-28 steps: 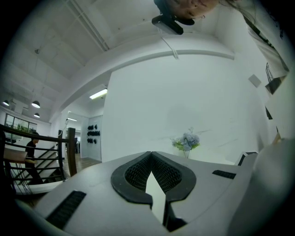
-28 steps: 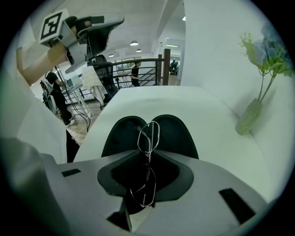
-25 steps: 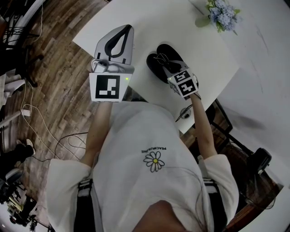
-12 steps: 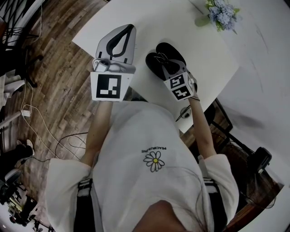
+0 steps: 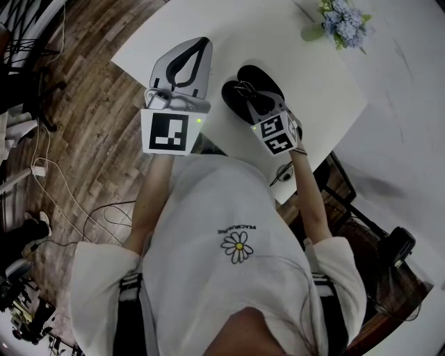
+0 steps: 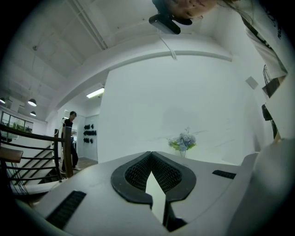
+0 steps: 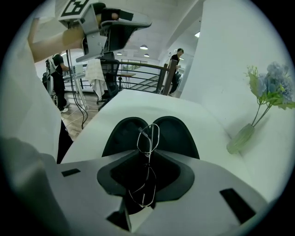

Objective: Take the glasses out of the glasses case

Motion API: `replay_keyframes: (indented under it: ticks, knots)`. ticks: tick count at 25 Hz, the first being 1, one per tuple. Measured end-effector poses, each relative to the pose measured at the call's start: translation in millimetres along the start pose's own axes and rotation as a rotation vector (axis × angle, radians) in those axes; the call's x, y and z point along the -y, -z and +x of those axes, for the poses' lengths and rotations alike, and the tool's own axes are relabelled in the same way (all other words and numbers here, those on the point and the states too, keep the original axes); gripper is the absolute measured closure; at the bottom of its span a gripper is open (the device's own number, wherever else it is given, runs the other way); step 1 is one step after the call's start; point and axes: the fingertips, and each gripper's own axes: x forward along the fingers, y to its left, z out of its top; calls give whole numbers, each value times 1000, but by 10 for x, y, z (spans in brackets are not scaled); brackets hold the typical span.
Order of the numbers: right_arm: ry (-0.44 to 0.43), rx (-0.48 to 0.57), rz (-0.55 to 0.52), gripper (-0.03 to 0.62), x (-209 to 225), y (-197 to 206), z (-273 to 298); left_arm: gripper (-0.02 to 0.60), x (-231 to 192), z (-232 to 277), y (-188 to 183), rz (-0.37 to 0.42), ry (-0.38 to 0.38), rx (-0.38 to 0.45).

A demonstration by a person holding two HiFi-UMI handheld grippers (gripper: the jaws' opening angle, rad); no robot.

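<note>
The black glasses case (image 5: 263, 75) lies open on the white table (image 5: 306, 62), both halves showing in the right gripper view (image 7: 179, 133). My right gripper (image 5: 245, 96) points down over the case and is shut on thin wire-framed glasses (image 7: 148, 138), which stand on edge between its jaws (image 7: 148, 156); one lens is above the tips, the other hangs inside the jaw opening. My left gripper (image 5: 201, 43) hovers level to the left of the case, its tips (image 6: 150, 154) touching with nothing between them.
A small vase of blue flowers (image 5: 341, 21) stands at the table's far right, also in the right gripper view (image 7: 267, 94). The table's left edge drops to a wood floor with cables (image 5: 55, 174). People stand by a railing (image 7: 138, 69) in the background.
The right gripper has rolled a little about its own axis, its marker cube turning, with the glasses still in its jaws over the case. The left gripper has stayed put.
</note>
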Motion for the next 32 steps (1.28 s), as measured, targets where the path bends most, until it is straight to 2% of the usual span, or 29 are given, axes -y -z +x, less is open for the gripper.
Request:
replay_keyframes:
  ticks: [2, 7, 11, 23, 27, 32]
  knots:
    - [-7, 2, 5, 506, -12, 1, -3, 565, 2, 7, 3, -1, 3, -1]
    - [58, 23, -23, 543, 80, -71, -81, 565, 9, 8, 1, -4, 8, 4]
    - [51, 26, 15, 545, 160, -91, -105, 565, 18, 21, 1, -7, 12, 5]
    - [84, 53, 14, 546, 281, -214, -178, 565, -15, 37, -29, -5, 12, 15]
    - [123, 84, 6, 548, 373, -309, -242, 565, -14, 35, -80, 3, 14, 30]
    - [199, 144, 57, 548, 543, -469, -434, 565, -16, 34, -145, 10, 15, 46]
